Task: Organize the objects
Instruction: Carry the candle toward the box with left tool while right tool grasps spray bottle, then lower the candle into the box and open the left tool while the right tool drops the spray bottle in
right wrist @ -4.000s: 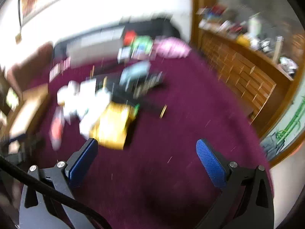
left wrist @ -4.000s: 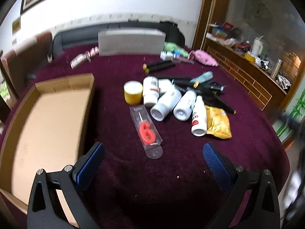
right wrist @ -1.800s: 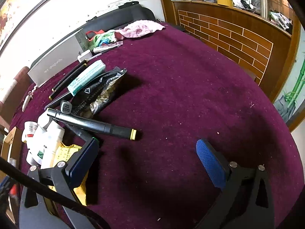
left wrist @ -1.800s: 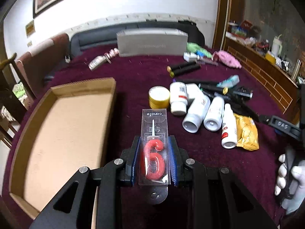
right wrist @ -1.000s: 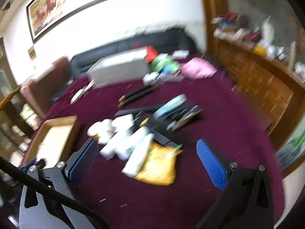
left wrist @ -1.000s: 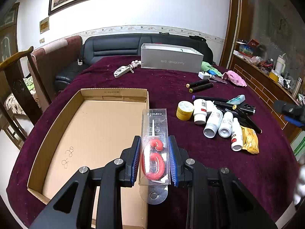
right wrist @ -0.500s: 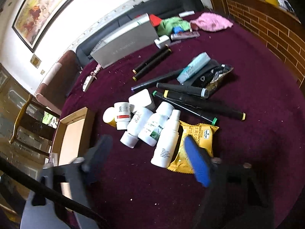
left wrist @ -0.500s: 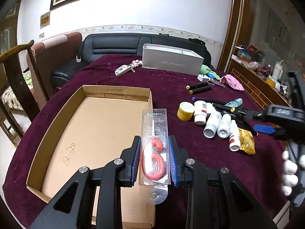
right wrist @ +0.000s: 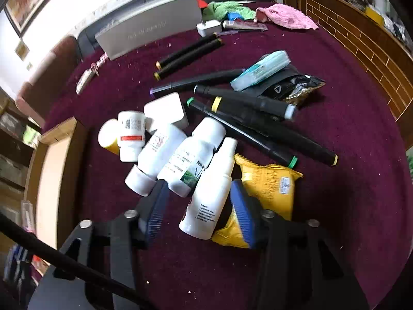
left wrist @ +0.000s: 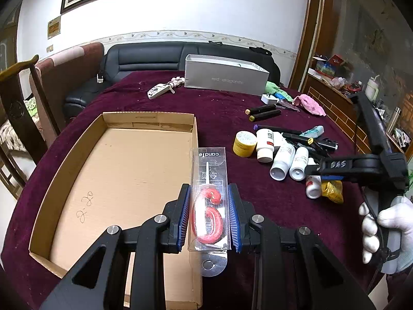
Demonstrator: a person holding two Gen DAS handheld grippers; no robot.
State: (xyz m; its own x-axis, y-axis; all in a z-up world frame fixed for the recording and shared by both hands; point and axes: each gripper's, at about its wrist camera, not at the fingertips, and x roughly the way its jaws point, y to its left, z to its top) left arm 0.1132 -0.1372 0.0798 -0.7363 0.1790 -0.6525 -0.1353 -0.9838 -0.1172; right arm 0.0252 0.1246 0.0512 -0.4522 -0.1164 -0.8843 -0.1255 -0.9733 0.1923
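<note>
My left gripper (left wrist: 208,215) is shut on a clear pack with a red number-6 candle (left wrist: 208,209), held above the right wall of an open cardboard box (left wrist: 64,165). My right gripper (right wrist: 200,211) is open, its blue pads on either side of a white spray bottle (right wrist: 210,193) lying in a pile of white bottles (right wrist: 165,152); the pads stand a little apart from it. A yellow snack packet (right wrist: 268,186) lies under the right pad. The right gripper also shows in the left wrist view (left wrist: 361,166), held by a white-gloved hand.
Black markers (right wrist: 258,118), a teal pack (right wrist: 260,68), a yellow jar (left wrist: 244,143) and a white adapter (right wrist: 166,111) lie on the purple tablecloth. A grey box (left wrist: 224,78), keys (left wrist: 160,89) and a pink cloth (right wrist: 284,15) sit at the far side.
My right gripper has dropped down to the bottle pile and narrowed its jaws around the spray bottle. My left gripper holds the candle pack almost still beside the box.
</note>
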